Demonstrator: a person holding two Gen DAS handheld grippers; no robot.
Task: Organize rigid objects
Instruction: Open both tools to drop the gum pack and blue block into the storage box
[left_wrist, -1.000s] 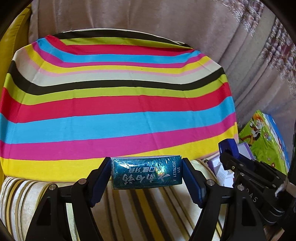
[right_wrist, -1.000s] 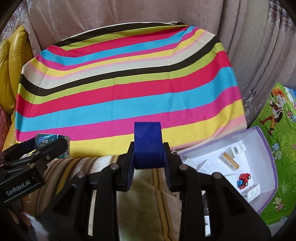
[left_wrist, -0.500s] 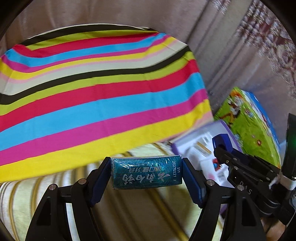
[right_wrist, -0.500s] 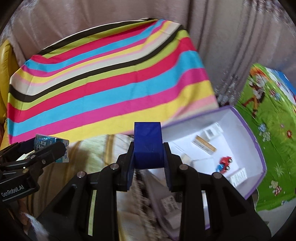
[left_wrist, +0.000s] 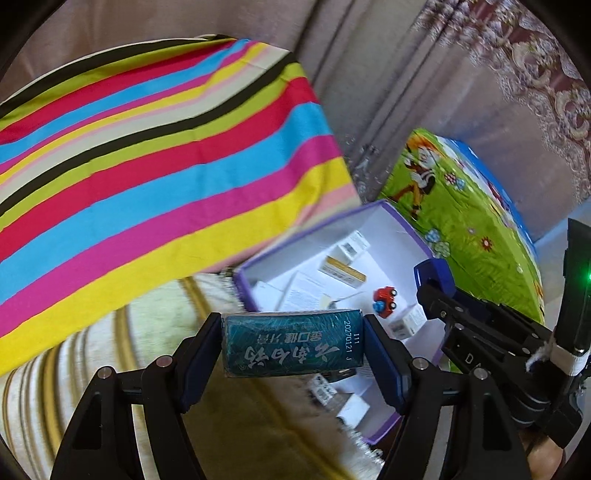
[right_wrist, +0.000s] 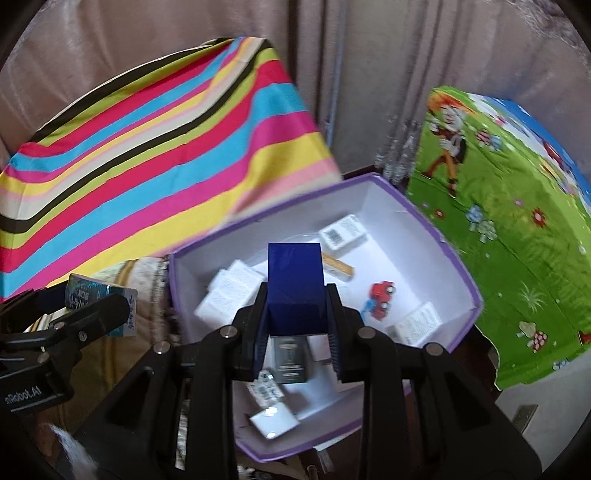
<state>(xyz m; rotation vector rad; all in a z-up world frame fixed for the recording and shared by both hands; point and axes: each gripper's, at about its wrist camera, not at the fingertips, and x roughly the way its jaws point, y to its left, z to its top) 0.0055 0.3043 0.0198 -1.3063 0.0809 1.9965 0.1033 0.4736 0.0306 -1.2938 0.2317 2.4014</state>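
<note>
My left gripper (left_wrist: 292, 345) is shut on a teal box with white lettering (left_wrist: 291, 343), held crosswise between its blue pads, above the near left corner of the purple-rimmed white box (left_wrist: 321, 225). My right gripper (right_wrist: 296, 314) is shut on a dark blue block (right_wrist: 294, 280), hanging over the inside of the same box (right_wrist: 469, 280). In the box lie several white cartons, a yellow-striped carton (right_wrist: 338, 267), a red and blue toy car (right_wrist: 380, 302) and a dark carton (right_wrist: 290, 360). The left gripper with its teal box (right_wrist: 98, 301) shows at the left of the right wrist view.
A cushion with bright stripes (left_wrist: 147, 155) leans at the left behind a beige striped seat (left_wrist: 110, 350). A green cartoon-printed box (right_wrist: 509, 236) stands right of the purple box. Pinkish curtains (right_wrist: 369, 81) hang behind.
Both grippers have swung right from over the striped cushion and seat to the purple box. Each keeps its grip. The box's contents have come into full view.
</note>
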